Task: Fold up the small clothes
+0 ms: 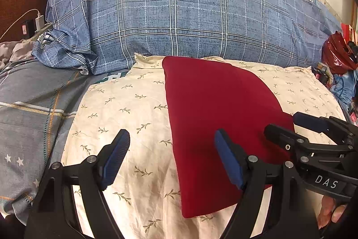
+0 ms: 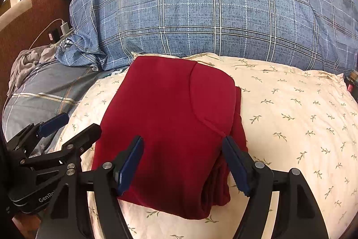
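A dark red garment [image 1: 212, 109] lies folded into a thick rectangle on a cream pillow [image 1: 125, 104] with a leaf print. In the right wrist view the garment [image 2: 170, 118] shows stacked layers along its right edge. My left gripper [image 1: 171, 140] is open and empty, just above the garment's left edge near its front. My right gripper [image 2: 182, 145] is open and empty, over the garment's near end. Each gripper shows in the other's view: the right one [image 1: 288, 124] at the garment's right side, the left one [image 2: 73, 124] at its left side.
A big blue plaid duvet [image 1: 179, 21] is piled behind the pillow [image 2: 290, 118]. A grey plaid sheet [image 1: 29, 109] lies left. A charger and cable [image 1: 39, 21] sit at far left by a brown headboard. Red bags and clutter [image 1: 337, 55] are at far right.
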### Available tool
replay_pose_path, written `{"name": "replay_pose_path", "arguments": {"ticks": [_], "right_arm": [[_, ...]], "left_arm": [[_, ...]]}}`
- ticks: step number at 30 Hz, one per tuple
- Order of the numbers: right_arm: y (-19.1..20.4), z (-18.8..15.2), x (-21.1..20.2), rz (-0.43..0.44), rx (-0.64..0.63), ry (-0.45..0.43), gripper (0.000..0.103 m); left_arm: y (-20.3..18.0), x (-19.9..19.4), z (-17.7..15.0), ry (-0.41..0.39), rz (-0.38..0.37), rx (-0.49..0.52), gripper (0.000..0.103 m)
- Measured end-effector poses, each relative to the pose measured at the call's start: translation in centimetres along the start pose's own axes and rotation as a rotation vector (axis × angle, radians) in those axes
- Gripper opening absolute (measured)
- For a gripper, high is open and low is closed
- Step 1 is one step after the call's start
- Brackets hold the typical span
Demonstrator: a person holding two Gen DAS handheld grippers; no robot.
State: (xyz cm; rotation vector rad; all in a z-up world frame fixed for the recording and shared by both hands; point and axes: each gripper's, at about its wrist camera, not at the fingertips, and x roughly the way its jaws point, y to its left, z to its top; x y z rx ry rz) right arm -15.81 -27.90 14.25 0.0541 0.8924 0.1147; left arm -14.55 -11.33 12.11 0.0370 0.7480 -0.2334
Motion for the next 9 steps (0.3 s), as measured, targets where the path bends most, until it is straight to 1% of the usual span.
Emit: {"name": "replay_pose_path", "arguments": {"ticks": [6, 9], "right_arm": [[0.15, -0.09, 0.02, -0.002, 0.0, -0.001, 0.075], [-0.13, -0.04, -0.15, 0.009, 0.008, -0.012, 0.075]], "left_arm": [[0.06, -0.05, -0.21, -0.009, -0.011, 0.002, 0.078], [0.74, 0.2, -0.02, 0.008, -0.023, -0.005, 0.078]]}}
